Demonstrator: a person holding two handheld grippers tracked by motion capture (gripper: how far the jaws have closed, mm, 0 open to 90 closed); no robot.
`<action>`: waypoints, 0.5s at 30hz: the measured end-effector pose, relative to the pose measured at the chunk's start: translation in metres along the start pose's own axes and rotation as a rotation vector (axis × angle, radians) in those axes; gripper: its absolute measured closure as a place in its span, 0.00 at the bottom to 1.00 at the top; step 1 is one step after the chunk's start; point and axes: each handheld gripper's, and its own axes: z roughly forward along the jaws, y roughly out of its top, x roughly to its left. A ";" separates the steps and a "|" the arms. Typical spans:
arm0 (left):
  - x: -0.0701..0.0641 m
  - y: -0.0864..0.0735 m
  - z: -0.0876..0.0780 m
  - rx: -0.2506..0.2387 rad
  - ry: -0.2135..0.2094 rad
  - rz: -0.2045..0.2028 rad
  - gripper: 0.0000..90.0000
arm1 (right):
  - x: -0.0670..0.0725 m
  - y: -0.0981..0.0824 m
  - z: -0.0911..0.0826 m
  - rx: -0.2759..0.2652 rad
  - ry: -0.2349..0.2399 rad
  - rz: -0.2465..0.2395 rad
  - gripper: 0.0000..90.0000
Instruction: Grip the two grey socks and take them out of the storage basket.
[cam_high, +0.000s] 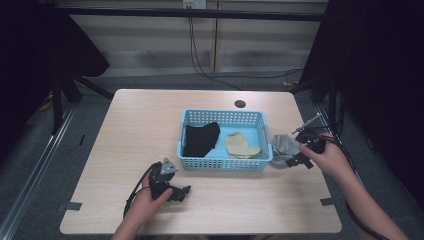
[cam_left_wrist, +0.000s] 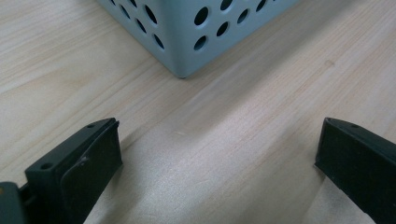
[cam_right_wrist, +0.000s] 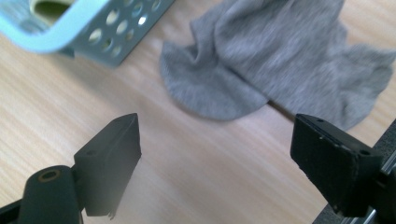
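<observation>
The grey sock (cam_high: 283, 145) was seen lying crumpled on the table (cam_high: 150, 125), just outside the right end wall of the blue basket (cam_high: 224, 162) and touching or nearly touching it. The right gripper (cam_high: 296, 159) was held just beside the sock, on its near right side, with both jaws spread wide and nothing between them. In the right gripper view the grey sock (cam_right_wrist: 285, 56) lay directly ahead of the open jaws, its rounded edge turned toward them and its bulk running away and up to the right. No clear long axis could be read from the crumpled cloth. The left gripper (cam_high: 172, 192) was rested low on the table before the basket's near left corner (cam_left_wrist: 184, 70), jaws likewise parted and empty, well apart from the sock. A black garment (cam_high: 201, 140) and a beige sock (cam_high: 241, 145) were already lying inside the basket. The right gripper was judged the nearer tool, and a short forward reach was judged sufficient for any grasp.
</observation>
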 end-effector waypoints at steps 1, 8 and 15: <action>0.000 0.000 0.000 0.000 0.000 0.000 0.00 | 0.003 -0.002 0.000 0.005 0.000 -0.002 0.18; 0.000 0.000 0.000 0.000 0.000 0.000 0.00 | 0.023 -0.019 0.010 0.028 0.016 -0.031 0.19; 0.000 0.000 0.000 0.000 0.000 -0.001 0.00 | 0.048 -0.030 0.027 0.058 0.020 -0.089 0.19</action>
